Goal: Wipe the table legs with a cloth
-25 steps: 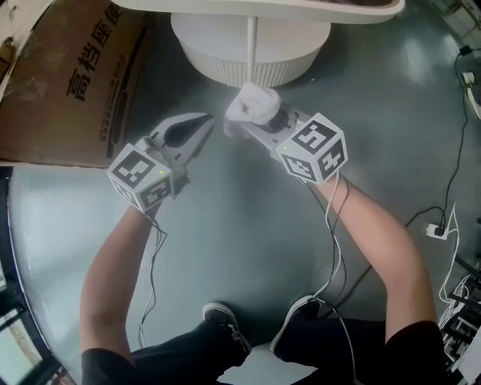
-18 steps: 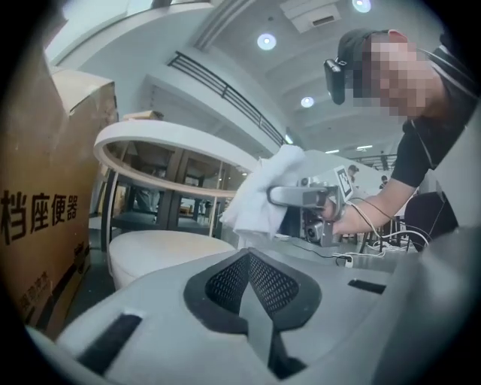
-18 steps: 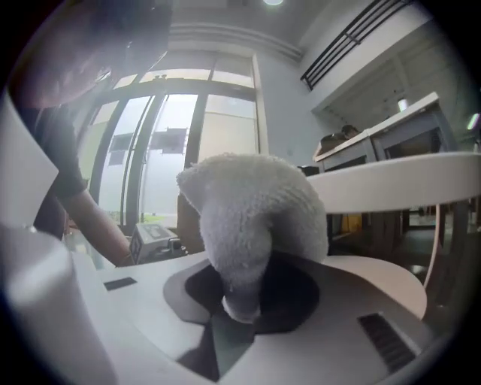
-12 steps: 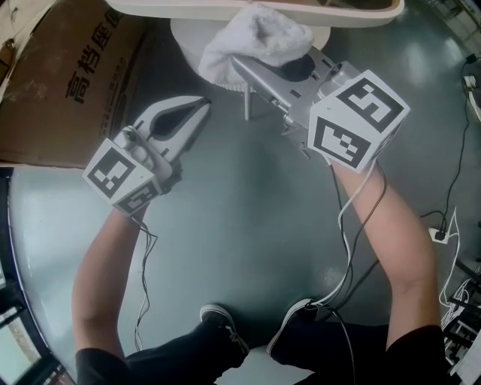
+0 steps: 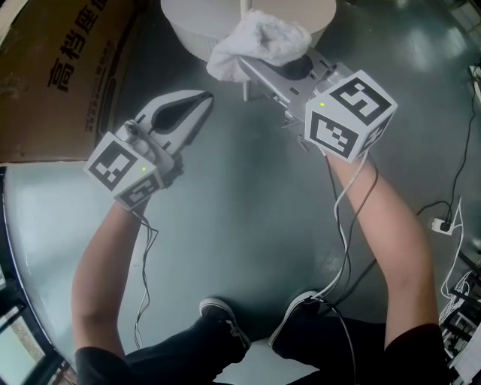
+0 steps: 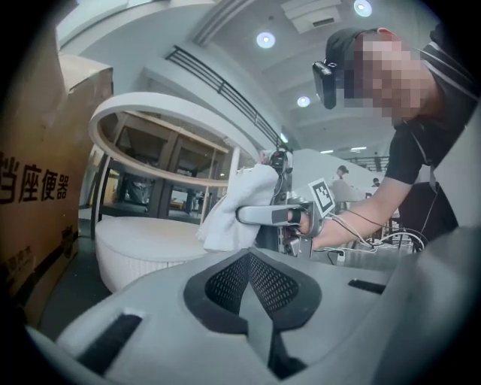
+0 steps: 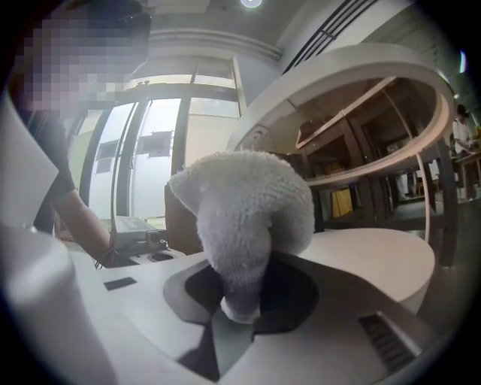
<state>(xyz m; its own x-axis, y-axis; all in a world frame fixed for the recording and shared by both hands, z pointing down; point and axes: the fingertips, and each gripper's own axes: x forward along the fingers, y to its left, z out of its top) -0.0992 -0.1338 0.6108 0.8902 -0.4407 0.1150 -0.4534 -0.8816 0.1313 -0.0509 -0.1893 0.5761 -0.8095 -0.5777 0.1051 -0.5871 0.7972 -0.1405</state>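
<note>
A polished grey-green floor (image 5: 248, 218) is filling most of the head view, and a large brown cardboard box (image 5: 60, 75) printed with dark characters is lying across its upper left corner. Beyond my arms, the white surface is showing only its broad round base (image 5: 188, 22) from above. In the left gripper view its ring-shaped top (image 6: 150, 113) is rising over that base (image 6: 143, 241). I am reaching forward with both forearms, and my two dark shoes (image 5: 222, 316) are planted on the floor below them. My right tool (image 5: 242, 66) is stretching toward the base with its marker cube (image 5: 349, 116) facing up. In the right gripper view its jaws are clamping a fluffy white cloth (image 7: 248, 218), which is bulging up and over them. The cloth (image 5: 259, 39) is bunching at the front of that tool and is covering part of a thin white leg (image 5: 245, 92) of the surface in the head view. In the left gripper view the cloth (image 6: 240, 207) is hanging right at that leg (image 6: 234, 162), though I cannot tell whether it is pressing on it. My left tool (image 5: 201, 101) is hovering over bare floor just to the left of the leg, well clear of the cloth. Its jaws are closed together on nothing. Thin dark cables (image 5: 342, 225) are trailing from the tools down past my arms, and a small white power strip (image 5: 438, 225) is lying on the floor at the right edge.
</note>
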